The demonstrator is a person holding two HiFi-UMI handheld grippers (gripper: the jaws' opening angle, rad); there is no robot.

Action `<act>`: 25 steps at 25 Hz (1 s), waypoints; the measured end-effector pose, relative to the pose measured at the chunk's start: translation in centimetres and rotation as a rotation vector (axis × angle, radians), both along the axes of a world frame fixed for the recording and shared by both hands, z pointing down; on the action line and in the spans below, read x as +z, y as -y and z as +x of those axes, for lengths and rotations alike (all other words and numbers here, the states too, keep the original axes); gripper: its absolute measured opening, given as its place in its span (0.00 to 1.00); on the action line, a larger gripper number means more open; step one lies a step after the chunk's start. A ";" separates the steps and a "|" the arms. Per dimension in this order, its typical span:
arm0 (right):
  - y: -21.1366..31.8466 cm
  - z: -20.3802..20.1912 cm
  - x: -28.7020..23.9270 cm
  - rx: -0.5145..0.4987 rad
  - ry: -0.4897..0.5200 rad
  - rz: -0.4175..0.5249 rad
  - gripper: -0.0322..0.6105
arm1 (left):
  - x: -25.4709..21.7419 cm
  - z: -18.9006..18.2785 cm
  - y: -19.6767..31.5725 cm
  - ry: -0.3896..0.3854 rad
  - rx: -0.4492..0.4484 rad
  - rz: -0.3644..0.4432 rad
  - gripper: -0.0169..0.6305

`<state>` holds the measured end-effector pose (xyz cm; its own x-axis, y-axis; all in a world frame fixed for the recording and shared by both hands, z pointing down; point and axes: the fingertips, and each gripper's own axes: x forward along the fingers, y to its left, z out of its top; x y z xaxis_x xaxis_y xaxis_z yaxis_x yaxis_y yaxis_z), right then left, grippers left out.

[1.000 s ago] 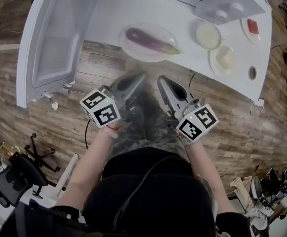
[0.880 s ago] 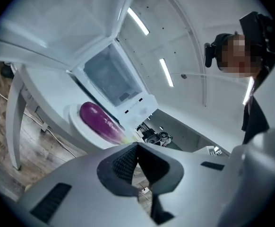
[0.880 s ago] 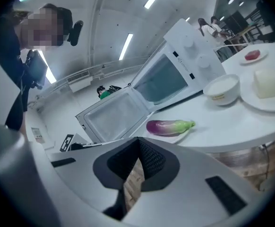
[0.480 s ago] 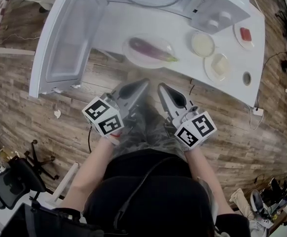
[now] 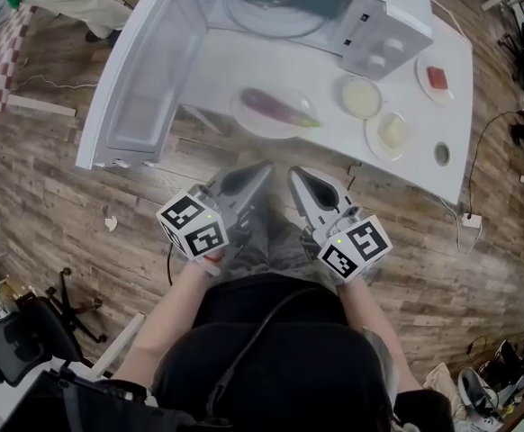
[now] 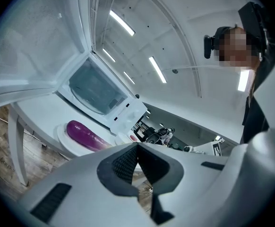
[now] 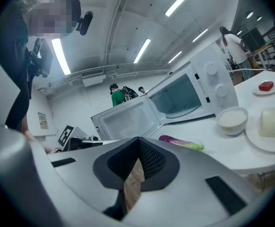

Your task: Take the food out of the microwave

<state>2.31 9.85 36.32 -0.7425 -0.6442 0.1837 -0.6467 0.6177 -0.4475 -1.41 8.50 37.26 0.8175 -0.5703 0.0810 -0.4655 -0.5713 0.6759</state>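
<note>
The white microwave (image 5: 370, 25) stands at the back of the white table (image 5: 442, 183), its door (image 5: 145, 70) swung wide to the left and its glass turntable bare. In front of it a purple eggplant (image 5: 278, 108) lies on a clear plate (image 5: 241, 106). My left gripper (image 5: 264, 167) and right gripper (image 5: 294, 171) are side by side close to my body, short of the table's near edge, both shut and empty. The eggplant (image 6: 83, 135) shows past the shut left gripper (image 6: 137, 145), and the eggplant (image 7: 180, 143) shows again beyond the shut right gripper (image 7: 138, 140).
To the right of the eggplant are a bowl of white food (image 5: 362, 95), a plate with a pale block (image 5: 391, 131), a small plate with a red piece (image 5: 438, 77) and a small round cup (image 5: 441, 154). An office chair (image 5: 19, 340) stands at the lower left on the wooden floor.
Both grippers have risen a little and rolled slightly, still shut and empty. The view has drawn back, so the table looks farther off and more of the microwave's inside shows.
</note>
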 end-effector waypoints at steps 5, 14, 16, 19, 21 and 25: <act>0.0 -0.2 -1.3 -0.011 -0.005 0.039 0.08 | -0.8 0.3 -0.3 0.004 0.005 0.009 0.04; 0.5 -0.5 -2.7 0.006 -0.011 0.082 0.08 | -2.5 0.5 0.0 0.021 0.013 0.053 0.04; 0.6 -0.4 -3.2 0.015 -0.014 0.097 0.08 | -2.7 0.4 0.1 0.045 0.003 0.075 0.04; 0.8 -0.2 -4.1 0.026 -0.036 0.136 0.08 | -3.1 0.2 0.1 0.187 -0.025 0.186 0.04; 0.9 -0.1 -4.8 0.029 -0.051 0.165 0.08 | -3.7 0.0 0.2 0.236 -0.051 0.241 0.04; 1.1 0.1 -5.7 0.031 -0.062 0.201 0.08 | -4.6 0.0 1.0 0.203 -0.078 0.245 0.04</act>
<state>2.46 8.77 30.62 -0.7131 -0.6948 0.0942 -0.6892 0.6700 -0.2757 -1.44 7.49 32.65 0.7514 -0.6536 0.0904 -0.6258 -0.6625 0.4116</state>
